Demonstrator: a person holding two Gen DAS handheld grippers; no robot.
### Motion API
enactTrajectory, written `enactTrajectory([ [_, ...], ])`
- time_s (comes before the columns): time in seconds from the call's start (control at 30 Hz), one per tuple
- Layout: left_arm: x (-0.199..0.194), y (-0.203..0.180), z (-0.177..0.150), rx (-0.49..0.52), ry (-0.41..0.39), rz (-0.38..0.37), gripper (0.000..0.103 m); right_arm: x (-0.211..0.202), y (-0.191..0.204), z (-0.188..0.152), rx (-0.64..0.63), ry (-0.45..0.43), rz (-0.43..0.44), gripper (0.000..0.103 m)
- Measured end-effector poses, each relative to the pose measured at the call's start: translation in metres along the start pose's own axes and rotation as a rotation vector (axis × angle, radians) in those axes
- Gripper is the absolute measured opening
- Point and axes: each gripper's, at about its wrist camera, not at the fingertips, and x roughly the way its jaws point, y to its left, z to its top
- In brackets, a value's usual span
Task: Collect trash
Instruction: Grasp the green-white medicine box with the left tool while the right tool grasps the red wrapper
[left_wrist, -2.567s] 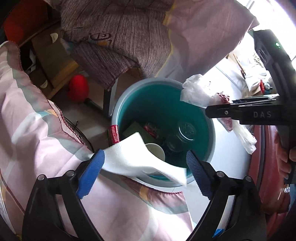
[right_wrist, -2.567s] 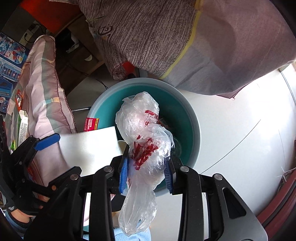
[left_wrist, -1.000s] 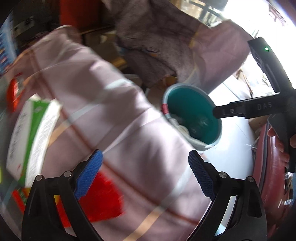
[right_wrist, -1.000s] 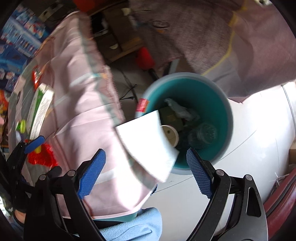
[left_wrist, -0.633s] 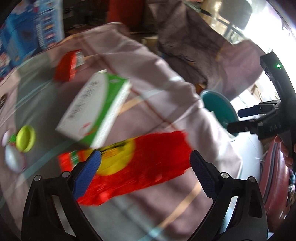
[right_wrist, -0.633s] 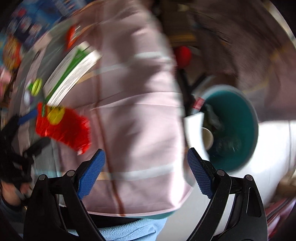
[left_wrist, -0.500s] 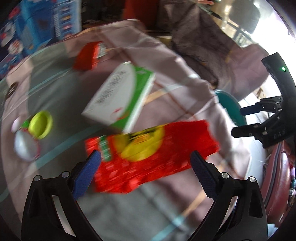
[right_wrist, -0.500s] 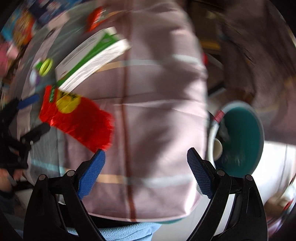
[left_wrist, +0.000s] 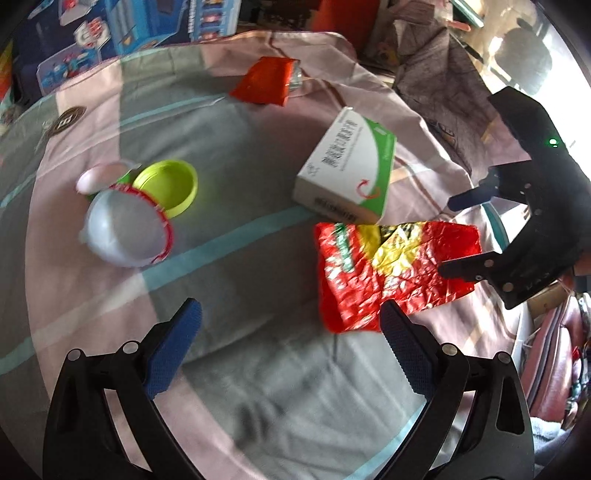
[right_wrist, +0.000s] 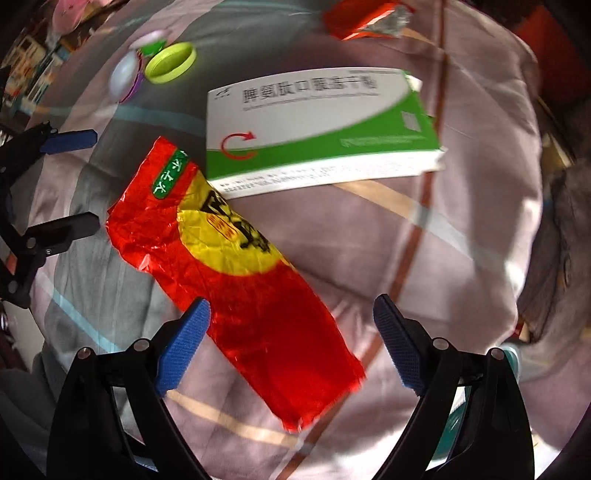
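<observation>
Red wrapper (right_wrist: 236, 273) lies flat on the bedspread (right_wrist: 461, 236), long axis diagonal, its tail end between the right gripper (right_wrist: 291, 339) jaws — spread wide, nothing held. Left gripper (left_wrist: 291, 343) also wide, empty — wrapper off to its right.

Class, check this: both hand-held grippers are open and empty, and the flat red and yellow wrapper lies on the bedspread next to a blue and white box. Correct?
Not quite. The box beside the red and yellow wrapper is green and white, as the right wrist view shows. The rest holds: the left hand-held gripper and right hand-held gripper are open and empty above the bedspread.
</observation>
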Motion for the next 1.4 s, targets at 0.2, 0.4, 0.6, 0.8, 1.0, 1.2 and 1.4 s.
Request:
enactTrajectory([
  [0.2, 0.005, 0.018, -0.011, -0.049, 0.023, 0.002, 0.097, 0.017, 0.017, 0.007, -0.057, 0.02, -0.018, 0.086],
  [0.4, 0.005, 0.024, -0.01, -0.066, 0.015, -0.008, 0.097, 0.017, 0.042, -0.004, -0.08, -0.017, -0.03, 0.077],
  [0.6, 0.002, 0.023, -0.012, -0.061, 0.004, -0.014, 0.097, 0.01, 0.064, -0.029, -0.066, -0.014, 0.016, 0.026],
  [0.8, 0.002, 0.015, -0.008, -0.042, 0.006, -0.019, 0.097, -0.004, 0.051, -0.059, 0.036, -0.023, 0.023, 0.004],
  [1.0, 0.007, -0.004, 0.018, 0.036, 0.0, -0.014, 0.097, -0.046, 0.019, -0.087, 0.159, -0.124, 0.018, 0.004],
  [1.2, 0.023, -0.03, 0.057, 0.129, 0.011, -0.03, 0.097, -0.083, -0.036, -0.103, 0.307, -0.207, -0.05, 0.004],
  [1.4, 0.047, -0.059, 0.087, 0.237, 0.036, -0.016, 0.097, -0.087, -0.106, -0.108, 0.468, -0.227, -0.061, 0.004],
])
